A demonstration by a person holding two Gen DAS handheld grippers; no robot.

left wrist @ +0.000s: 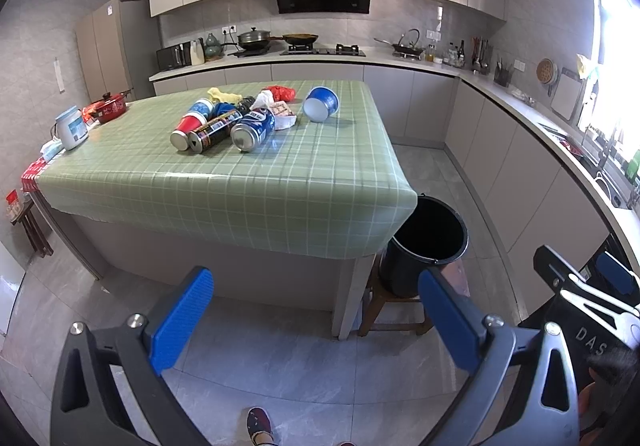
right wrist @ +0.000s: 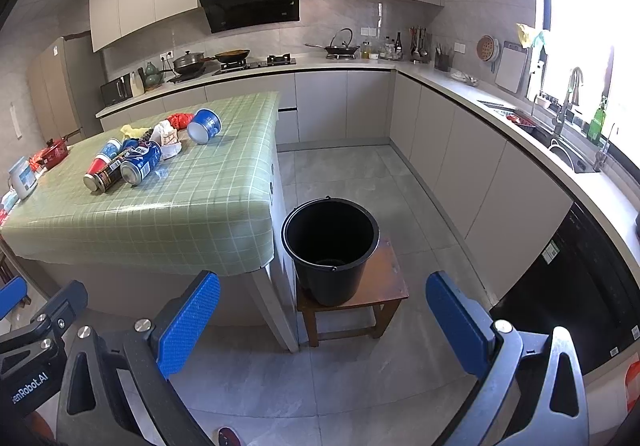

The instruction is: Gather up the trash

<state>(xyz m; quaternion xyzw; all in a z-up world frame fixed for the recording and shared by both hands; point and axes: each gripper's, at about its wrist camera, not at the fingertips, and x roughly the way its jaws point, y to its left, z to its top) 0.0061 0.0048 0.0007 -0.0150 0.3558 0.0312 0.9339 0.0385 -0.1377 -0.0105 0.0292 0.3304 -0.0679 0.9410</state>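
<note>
Both hand-held grippers [left wrist: 316, 320] [right wrist: 322, 322] wide, empty; black bucket [right wrist: 330, 250] seemingly just beside table edge [right wrist: 256, 206].

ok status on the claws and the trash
Left claw and right claw open, empty. Trash pile untouched on table. Bucket clear.

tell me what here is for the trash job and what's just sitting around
For the job: cans, blue cup, red bag, wrappers, black bucket.
Lying about: red pot, white jar, pans, stool under the bucket.
</note>
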